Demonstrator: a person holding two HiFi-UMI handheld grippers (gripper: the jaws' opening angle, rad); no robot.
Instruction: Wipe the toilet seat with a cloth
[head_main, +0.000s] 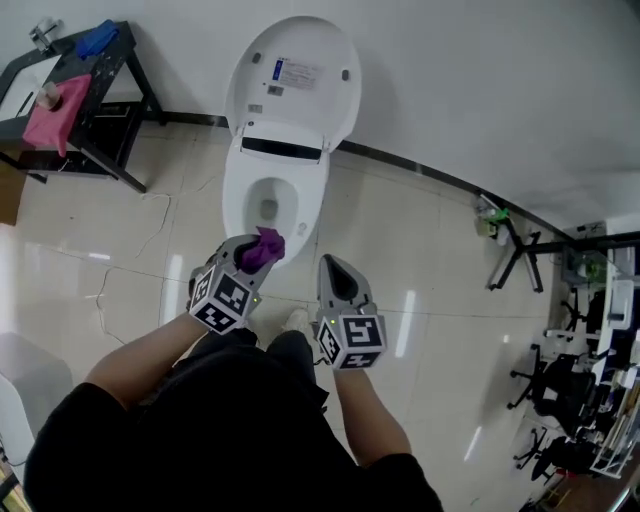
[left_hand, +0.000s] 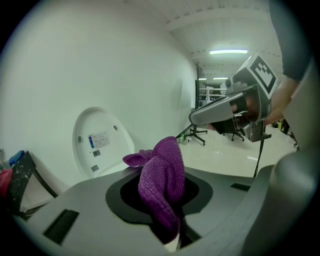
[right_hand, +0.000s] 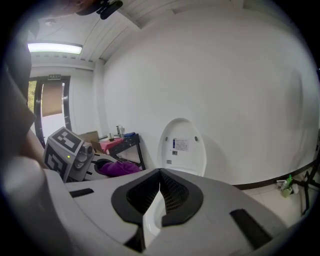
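A white toilet stands against the wall with its lid (head_main: 292, 78) raised and the seat (head_main: 238, 195) down around the bowl. My left gripper (head_main: 250, 258) hovers over the seat's near edge, shut on a purple cloth (head_main: 264, 246) that bunches up out of the jaws. In the left gripper view the cloth (left_hand: 162, 182) fills the jaw gap, with the lid (left_hand: 99, 142) behind it. My right gripper (head_main: 334, 264) is just right of the bowl, shut and empty. Its own view shows the jaw tips (right_hand: 159, 173) meeting, the lid (right_hand: 182, 146) ahead and the left gripper (right_hand: 67, 153) beside it.
A black side table (head_main: 110, 60) with a pink cloth (head_main: 58, 112) and a blue item (head_main: 97, 38) stands at the far left. A thin cable (head_main: 100, 290) lies on the tiled floor. A green bottle (head_main: 492, 218), a black stand (head_main: 520, 255) and office chairs (head_main: 560, 400) are at the right.
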